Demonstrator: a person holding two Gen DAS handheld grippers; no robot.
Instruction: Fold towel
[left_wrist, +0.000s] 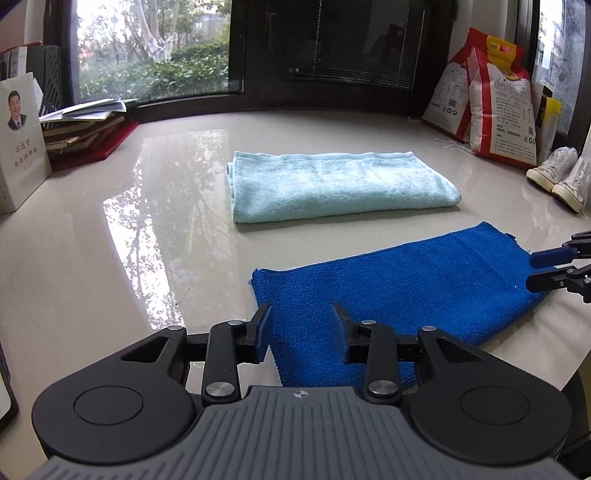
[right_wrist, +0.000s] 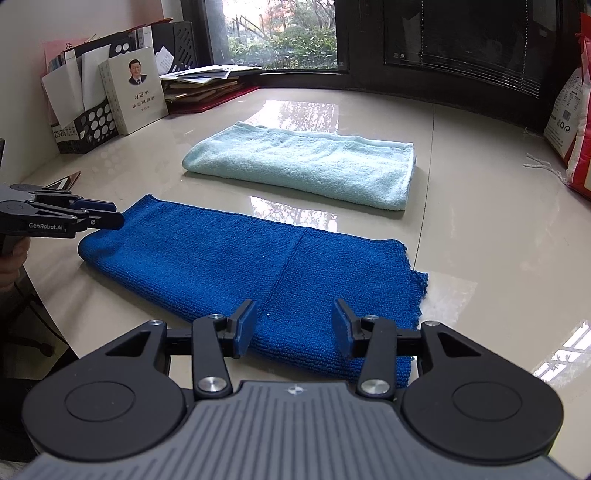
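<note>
- Right now you are between folds: the blue towel (right_wrist: 251, 273) lies flat in the lower middle of both views, already doubled by the look of its layered right edge, with a crease line running across it.
- Behind it, in the centre of each frame, sits a light towel (left_wrist: 332, 184), folded and lying well apart from the blue one on the glossy table (left_wrist: 147, 229).
- Your left gripper (left_wrist: 301, 334) is spread wide and holds nothing; its fingers hang at the towel's near left part, one finger just off the left edge, the other over the cloth.
- Your right gripper (right_wrist: 293, 328) is likewise wide and empty, poised over the near right part of the cloth.
- Seen from the side at the frame edges, each tool points level towards a short end of the towel, low to the table.
- Next, I judge, you need to lower each tool onto a corner, pinch all layers together, and carry them over evenly; a grip on one layer only would leave the fold skewed.
</note>
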